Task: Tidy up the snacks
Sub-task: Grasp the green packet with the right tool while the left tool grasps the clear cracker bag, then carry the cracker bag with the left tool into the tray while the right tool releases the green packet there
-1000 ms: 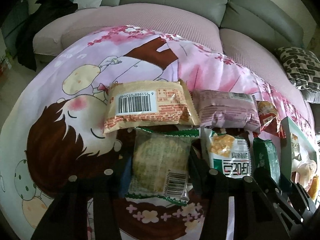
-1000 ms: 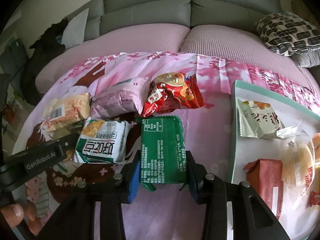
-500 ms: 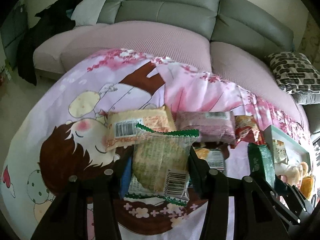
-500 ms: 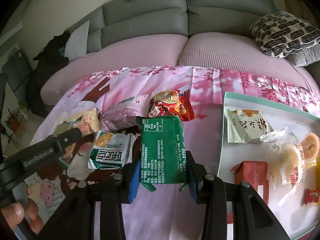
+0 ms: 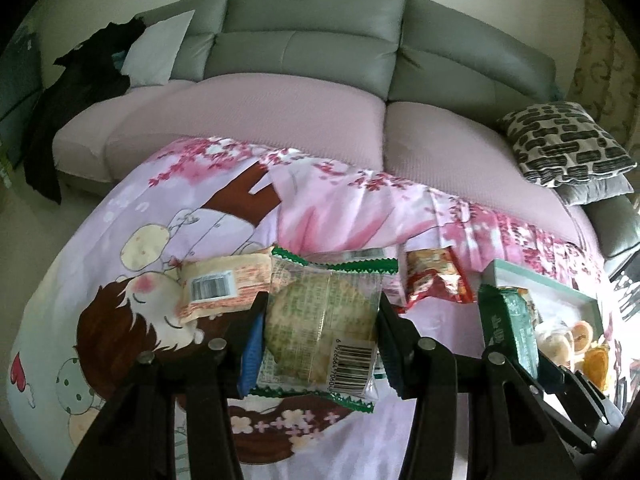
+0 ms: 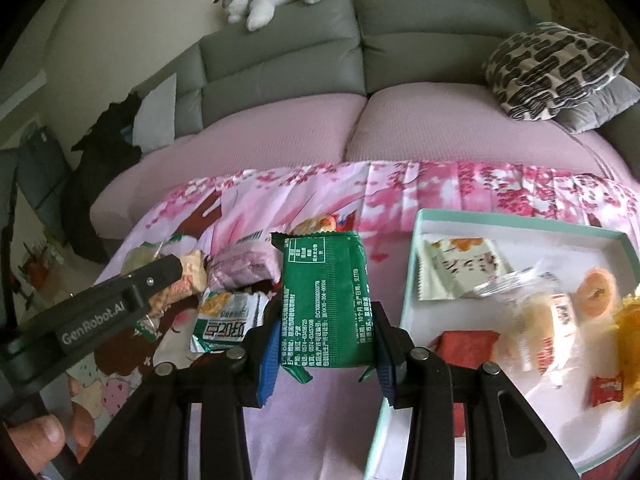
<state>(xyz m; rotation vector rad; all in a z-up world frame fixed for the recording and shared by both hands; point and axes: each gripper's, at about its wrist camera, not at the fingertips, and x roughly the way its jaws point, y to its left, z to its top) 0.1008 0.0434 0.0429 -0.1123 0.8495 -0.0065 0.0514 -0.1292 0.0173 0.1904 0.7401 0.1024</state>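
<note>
- Between the left gripper's fingers sits a clear green-edged cracker packet, clamped at both side edges and lifted off the cartoon-print blanket.
- Between the right gripper's fingers a dark green packet is pinched the same way, standing upright, its bottom corners hanging free below the pads.
- Just right of that green packet runs the near-left rim of the teal-edged tray; the right finger is close beside this rim.
- Inside the tray lie a beige wrapper, a red packet and clear-wrapped pastries, with bare white floor at its near corner.
- On the blanket left of the right gripper lie a white-and-green packet and a pale pink packet; a tan barcode packet and a red packet lie beyond the left gripper.
- From the right wrist view the left gripper reaches in from the lower left, the person's fingers on its handle.
</note>
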